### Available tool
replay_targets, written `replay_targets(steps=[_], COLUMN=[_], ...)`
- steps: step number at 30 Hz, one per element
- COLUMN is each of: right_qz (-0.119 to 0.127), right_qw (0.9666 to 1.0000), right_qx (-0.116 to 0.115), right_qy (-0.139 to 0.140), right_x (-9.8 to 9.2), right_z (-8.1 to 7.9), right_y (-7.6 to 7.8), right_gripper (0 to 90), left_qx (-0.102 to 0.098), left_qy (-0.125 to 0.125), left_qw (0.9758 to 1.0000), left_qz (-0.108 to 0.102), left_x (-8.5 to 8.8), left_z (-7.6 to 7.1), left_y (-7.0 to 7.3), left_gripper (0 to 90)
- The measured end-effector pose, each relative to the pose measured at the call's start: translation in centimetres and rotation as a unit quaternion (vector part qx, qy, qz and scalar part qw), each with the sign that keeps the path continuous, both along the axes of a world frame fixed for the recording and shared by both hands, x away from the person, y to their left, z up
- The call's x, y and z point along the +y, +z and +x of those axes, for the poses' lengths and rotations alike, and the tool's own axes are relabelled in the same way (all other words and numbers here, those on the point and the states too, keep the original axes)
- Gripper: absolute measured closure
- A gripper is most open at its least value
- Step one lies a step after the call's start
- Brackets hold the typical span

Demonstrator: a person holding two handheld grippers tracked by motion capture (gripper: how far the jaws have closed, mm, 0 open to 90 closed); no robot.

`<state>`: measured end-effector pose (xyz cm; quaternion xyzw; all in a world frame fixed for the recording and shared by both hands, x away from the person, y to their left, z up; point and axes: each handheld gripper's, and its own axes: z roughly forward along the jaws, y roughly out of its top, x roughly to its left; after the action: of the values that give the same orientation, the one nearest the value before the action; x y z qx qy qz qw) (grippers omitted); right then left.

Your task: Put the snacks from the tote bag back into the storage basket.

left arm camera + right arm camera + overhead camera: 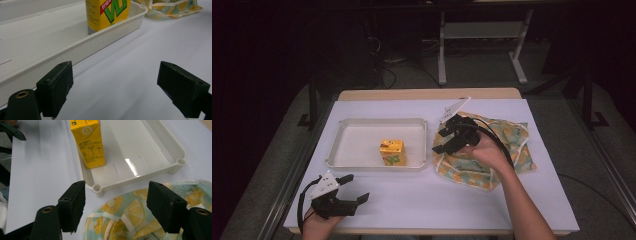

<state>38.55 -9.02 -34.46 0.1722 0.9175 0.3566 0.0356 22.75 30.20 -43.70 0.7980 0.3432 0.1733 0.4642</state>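
Yellow carton [392, 152] upright in white tray [362, 162]; both claws open.

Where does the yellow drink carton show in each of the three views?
High view: yellow drink carton stands right of centre in the white tray.
Left gripper view: top centre, carton cut off by the upper edge.
Right gripper view: upper left, at the tray's near corner.
Shared landmark: the lemon-print bag beside the tray.

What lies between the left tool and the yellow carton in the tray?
In the left gripper view: bare white tabletop, then the tray's near wall, before the carton. The left tool holds nothing.
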Motion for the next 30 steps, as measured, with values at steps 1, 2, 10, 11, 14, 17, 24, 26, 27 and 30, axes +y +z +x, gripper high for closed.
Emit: replay_targets(steps=[1,2,10,11,14,17,24,26,27,30], right_qz=[0.001,0.001,0.01,0.009,0.01,0.012,0.011,0.012,0.012,0.018], right_qw=[1.0,1.0,0.9998,0.9997,0.9996,0.9995,0.9992,0.9989,0.999,0.9988], right_qx=[0.0,0.003,0.005,0.005,0.006,0.007,0.01,0.014,0.013,0.009], right_qy=[0.0,-0.003,-0.019,-0.02,-0.026,-0.03,-0.038,-0.043,-0.042,-0.045], right_x=[-0.2,-0.3,-1.7,-2.0,-2.7,-3.2,-4.1,-4.5,-4.6,-5.0], right_z=[0.0,0.0,-0.6,-0.7,-1.0,-1.1,-1.4,-1.6,-1.6,-2.0], right_y=[-0.1,-0.1,-0.3,-0.3,-0.4,-0.6,-1.1,-1.2,-1.1,-1.1], right_gripper=[30.5,30.2,30.0,30.0,30.0,30.0,29.9,29.2,29.1,29.4], left_qx=[0.0,0.0,0.001,0.001,0.001,0.002,0.002,0.002,0.003,0.002], left_qy=[0.0,0.0,0.002,0.002,0.002,0.003,0.002,0.002,0.002,0.001], left_qw=[1.0,1.0,1.0,1.0,1.0,1.0,1.0,1.0,1.0,1.0], left_qz=[0.0,0.0,-0.004,-0.004,-0.005,-0.004,-0.003,-0.003,-0.003,-0.001], left_x=[0.0,0.0,-0.2,-0.1,-0.2,-0.2,-0.2,-0.2,-0.1,-0.1], left_z=[0.0,0.0,0.0,0.0,0.0,0.0,0.1,0.1,0.1,0.1], left_y=[0.0,0.0,-0.1,-0.1,-0.1,-0.1,-0.1,-0.1,-0.1,-0.1], left_gripper=[13.2,13.2,13.2,13.2,13.2,13.2,13.2,13.2,13.2,13.2])
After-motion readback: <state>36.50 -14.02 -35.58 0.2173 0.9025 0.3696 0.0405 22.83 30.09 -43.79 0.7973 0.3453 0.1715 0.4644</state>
